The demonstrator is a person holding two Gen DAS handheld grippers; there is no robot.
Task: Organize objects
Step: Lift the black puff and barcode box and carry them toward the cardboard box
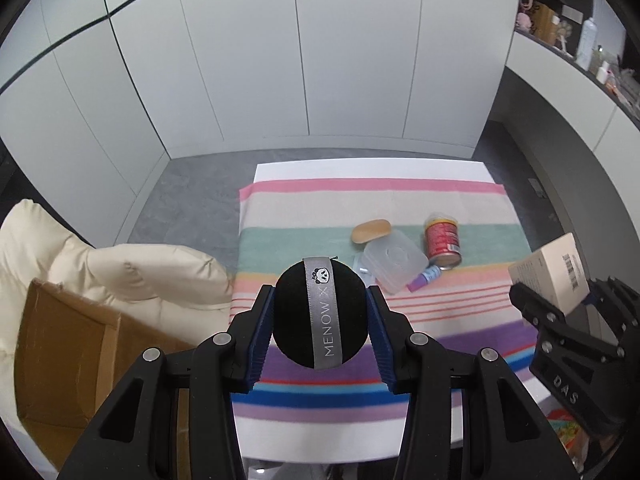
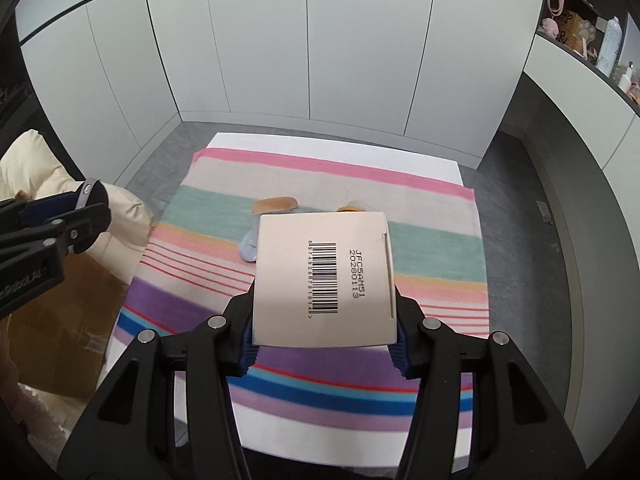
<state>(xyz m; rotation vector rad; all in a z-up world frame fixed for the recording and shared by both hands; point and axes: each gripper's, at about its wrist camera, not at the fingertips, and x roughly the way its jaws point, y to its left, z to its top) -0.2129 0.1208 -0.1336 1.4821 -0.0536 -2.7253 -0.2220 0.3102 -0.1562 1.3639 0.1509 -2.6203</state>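
Observation:
My left gripper is shut on a black round puff with a grey ribbon, held high above the striped cloth. My right gripper is shut on a beige carton with a barcode; the same carton shows at the right edge of the left wrist view. On the cloth lie a bread roll, a clear plastic lid-box, a red can on its side and a small purple tube. The carton hides most of these in the right wrist view.
An open cardboard box stands left of the table beside a cream cushion. White cabinet doors rise behind the table. A shelf with bottles and soft toys runs along the right wall. Grey floor surrounds the white table.

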